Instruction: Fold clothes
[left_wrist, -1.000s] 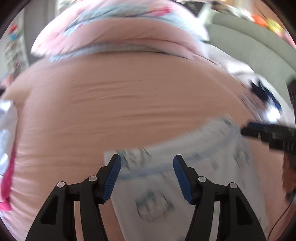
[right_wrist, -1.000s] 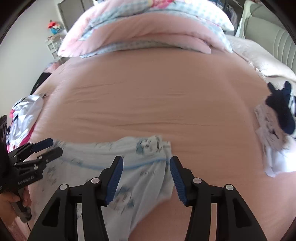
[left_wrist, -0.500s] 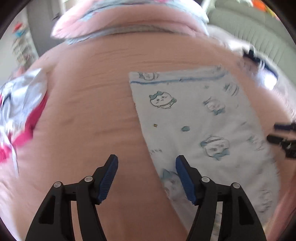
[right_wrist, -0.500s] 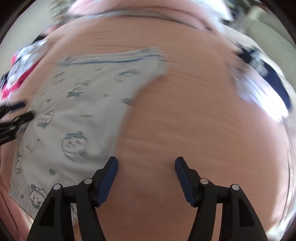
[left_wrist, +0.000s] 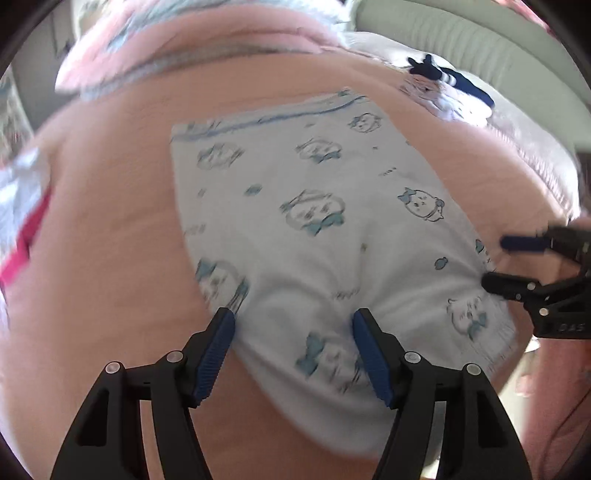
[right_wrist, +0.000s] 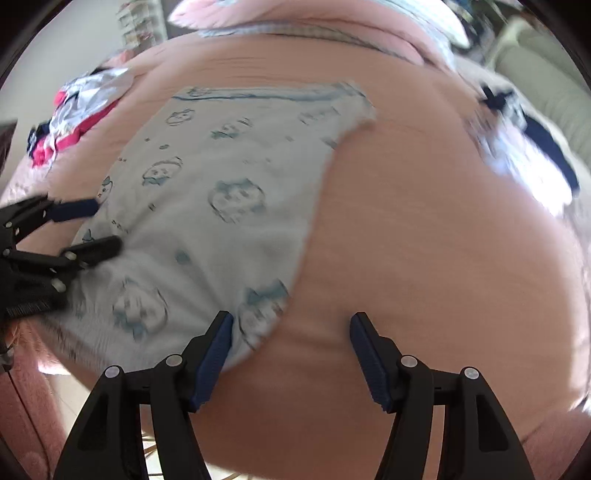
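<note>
Pale-blue cartoon-print garment (left_wrist: 314, 229) lies flat on the pink bedsheet (left_wrist: 110, 240) in the left wrist view, running from 12 to 6 o'clock; the left gripper (left_wrist: 293, 325), jaws apart, straddles its near hem, holding nothing. From the right wrist view, the garment (right_wrist: 221, 206) spreads toward 10 o'clock, and the right gripper (right_wrist: 291, 328), also spread wide and empty, meets only its corner. I judge the left nearer.

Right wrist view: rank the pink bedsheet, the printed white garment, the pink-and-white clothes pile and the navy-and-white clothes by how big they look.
1. Pink bedsheet, fills most of the frame.
2. Printed white garment.
3. and 4. Pink-and-white clothes pile and navy-and-white clothes: they look alike, both blurred at the fisheye edge, so no ranking.
</note>
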